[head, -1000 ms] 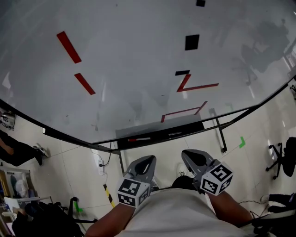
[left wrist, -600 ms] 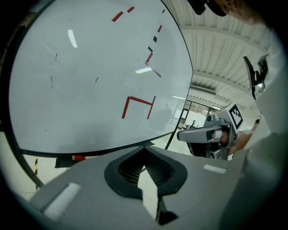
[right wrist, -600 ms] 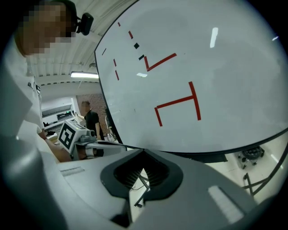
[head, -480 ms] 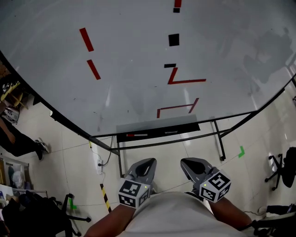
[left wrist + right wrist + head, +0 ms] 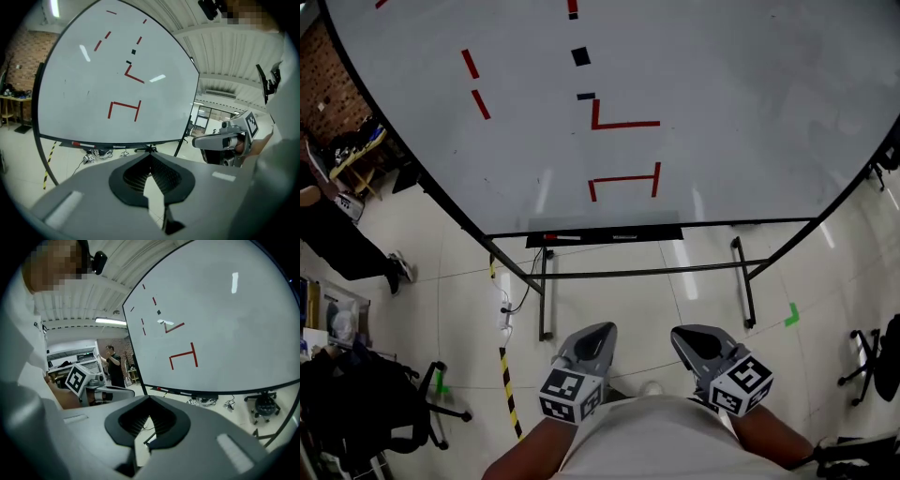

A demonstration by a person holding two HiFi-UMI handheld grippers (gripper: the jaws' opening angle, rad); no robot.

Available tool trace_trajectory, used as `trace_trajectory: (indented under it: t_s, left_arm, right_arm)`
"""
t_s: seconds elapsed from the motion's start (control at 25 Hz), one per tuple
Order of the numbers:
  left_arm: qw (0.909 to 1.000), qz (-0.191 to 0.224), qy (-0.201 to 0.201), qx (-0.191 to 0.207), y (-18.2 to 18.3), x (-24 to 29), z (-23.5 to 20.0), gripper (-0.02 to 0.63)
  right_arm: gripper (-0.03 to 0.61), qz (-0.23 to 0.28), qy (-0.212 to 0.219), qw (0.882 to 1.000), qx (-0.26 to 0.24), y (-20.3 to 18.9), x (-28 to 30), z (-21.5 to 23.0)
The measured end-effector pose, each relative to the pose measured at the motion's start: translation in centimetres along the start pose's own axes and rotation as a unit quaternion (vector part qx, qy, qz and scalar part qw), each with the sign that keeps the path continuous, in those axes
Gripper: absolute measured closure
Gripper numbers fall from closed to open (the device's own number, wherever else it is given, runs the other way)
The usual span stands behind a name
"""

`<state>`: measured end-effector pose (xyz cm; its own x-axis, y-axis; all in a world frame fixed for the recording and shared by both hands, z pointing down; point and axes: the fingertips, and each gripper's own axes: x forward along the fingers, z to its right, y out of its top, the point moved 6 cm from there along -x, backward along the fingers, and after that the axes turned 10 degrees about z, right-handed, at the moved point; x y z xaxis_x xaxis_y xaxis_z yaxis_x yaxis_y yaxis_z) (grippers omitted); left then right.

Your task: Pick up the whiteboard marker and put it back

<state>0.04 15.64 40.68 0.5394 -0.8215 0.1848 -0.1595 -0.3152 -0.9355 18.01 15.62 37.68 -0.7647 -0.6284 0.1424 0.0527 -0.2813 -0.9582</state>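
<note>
The whiteboard marker (image 5: 563,237), white with a red cap, lies at the left end of the black tray (image 5: 656,232) under the whiteboard (image 5: 731,112). It also shows in the left gripper view as the marker (image 5: 78,143), and in the right gripper view as the marker (image 5: 162,389). My left gripper (image 5: 592,331) and right gripper (image 5: 690,334) are held low, close to my body and far from the tray. Both are shut with nothing between the jaws. The left gripper (image 5: 150,155) and the right gripper (image 5: 149,398) each point toward the board.
The board stands on a black frame with legs (image 5: 544,300) on a tiled floor. A power strip with cable (image 5: 504,314) and black-yellow tape (image 5: 508,398) lie at the left. A person (image 5: 342,239) stands far left, with chairs (image 5: 872,352) at the right. A second small item (image 5: 625,235) rests on the tray.
The view has swung so the whiteboard and tray sit farther off and more centred, with more floor showing. Both grippers stay shut near my body.
</note>
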Motion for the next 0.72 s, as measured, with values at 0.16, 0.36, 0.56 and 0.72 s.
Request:
trace_trajectory:
  t_s: [0.16,0.36,0.56,0.72]
  left_arm:
    - [0.9999,-0.012,0.008,-0.003,-3.2,-1.8,4.9,0.598]
    - [0.9995,-0.029,0.006,0.014,-5.0,-4.0,8.8,0.598]
    - [0.9991,-0.034,0.003,0.024,-4.7,-5.0,8.7,0.598]
    - [0.9985,-0.043,-0.008,0.032,-4.0,-5.9,7.2,0.598]
  right_arm:
    - [0.577,-0.003,0.005,1.0,0.02,-1.8,-4.0,-0.2]
    - [0.577,-0.019,0.027,0.999,0.024,-3.4,-6.6,-1.6]
    - [0.577,-0.01,0.027,0.999,0.024,-3.9,-6.5,-3.4]
    - [0.577,-0.002,0.012,1.0,0.026,-3.6,-5.3,-4.2]
